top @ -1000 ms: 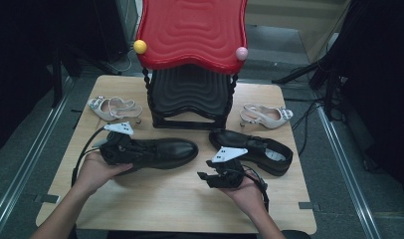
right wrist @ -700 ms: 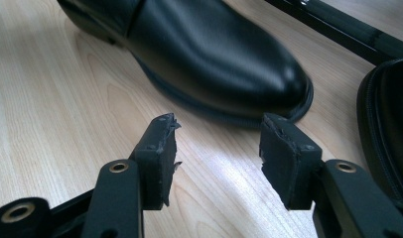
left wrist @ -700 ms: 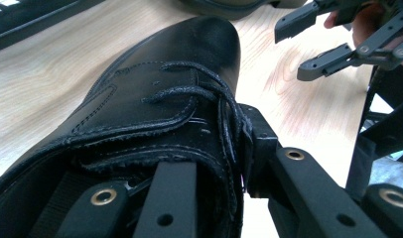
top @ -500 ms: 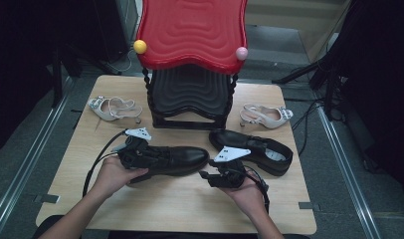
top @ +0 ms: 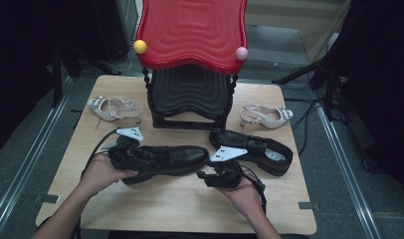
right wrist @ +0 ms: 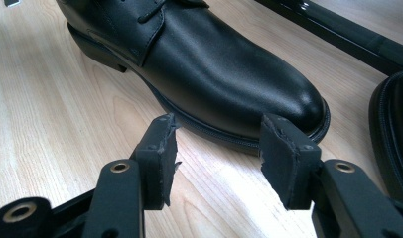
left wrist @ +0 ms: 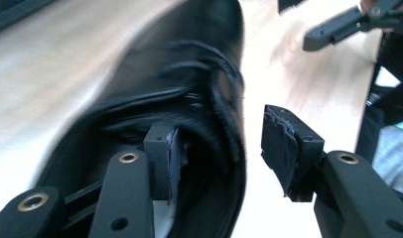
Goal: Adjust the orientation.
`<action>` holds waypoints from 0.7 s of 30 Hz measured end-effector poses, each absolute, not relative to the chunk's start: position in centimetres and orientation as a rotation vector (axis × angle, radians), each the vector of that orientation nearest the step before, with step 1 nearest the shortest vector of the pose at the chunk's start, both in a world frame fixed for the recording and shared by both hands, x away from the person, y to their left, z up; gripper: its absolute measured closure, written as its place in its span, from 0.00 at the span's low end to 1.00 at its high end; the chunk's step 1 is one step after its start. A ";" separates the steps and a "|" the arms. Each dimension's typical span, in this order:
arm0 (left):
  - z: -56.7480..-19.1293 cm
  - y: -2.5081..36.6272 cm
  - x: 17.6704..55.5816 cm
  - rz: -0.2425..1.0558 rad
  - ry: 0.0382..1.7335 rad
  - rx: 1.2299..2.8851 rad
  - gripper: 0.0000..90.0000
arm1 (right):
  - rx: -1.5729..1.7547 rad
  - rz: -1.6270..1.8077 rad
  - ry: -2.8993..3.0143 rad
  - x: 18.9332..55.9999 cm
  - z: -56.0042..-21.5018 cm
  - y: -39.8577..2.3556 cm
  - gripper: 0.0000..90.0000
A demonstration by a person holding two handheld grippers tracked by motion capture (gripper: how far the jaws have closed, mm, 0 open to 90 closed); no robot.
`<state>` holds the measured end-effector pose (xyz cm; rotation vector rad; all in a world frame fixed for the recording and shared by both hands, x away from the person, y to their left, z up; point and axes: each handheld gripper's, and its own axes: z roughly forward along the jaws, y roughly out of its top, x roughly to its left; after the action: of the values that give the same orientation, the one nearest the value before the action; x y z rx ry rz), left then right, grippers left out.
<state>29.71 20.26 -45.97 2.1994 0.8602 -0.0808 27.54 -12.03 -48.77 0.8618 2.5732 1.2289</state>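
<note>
**On the table: black shoe between two spread grippers**

On the pale wooden table (top: 170,209), near its middle, lies a black leather lace-up shoe (top: 167,159), sole down, toe pointing right. At its heel end, on the left, sits the left gripper (top: 124,155), held in the left hand (top: 98,172). Seen in the left gripper view: one jaw inside the shoe's (left wrist: 179,99) opening, the other outside its collar, pads apart and not pressing on the leather. Jaws just been opening, with the collar of the shoe between them. Just beside the toe, on the near right, rests the right gripper (top: 210,175) in the right hand (top: 245,191). In the right gripper view: jaws spread wide, nothing between them, aimed at the rounded toe of the shoe (right wrist: 214,69) but short of touching it.

To the right, a second black leather shoe (top: 254,149), lying just beyond the right gripper. Farther back, centre, a black ribbed stool-like stand (top: 190,94) with a red wavy-topped stand (top: 192,30) above it. Far left, a beige slingback shoe (top: 113,107); far right, another beige slingback shoe (top: 267,115), both well apart from the grippers.
</note>
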 end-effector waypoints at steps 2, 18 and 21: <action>-45.8 20.7 29.7 -0.097 0.863 2.192 0.57 | 0.867 1.228 2.574 27.5 -48.8 -12.0 0.56; -43.5 26.4 30.8 0.039 0.894 2.191 0.92 | 0.904 1.276 2.565 27.0 -48.4 -10.4 0.68; -44.3 26.9 31.6 0.071 0.903 2.193 0.98 | 0.902 1.269 2.556 26.7 -48.4 -9.8 0.87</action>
<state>31.58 26.90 -44.34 2.1934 0.9029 0.0715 26.74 -9.81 -48.42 0.9025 2.5557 1.2689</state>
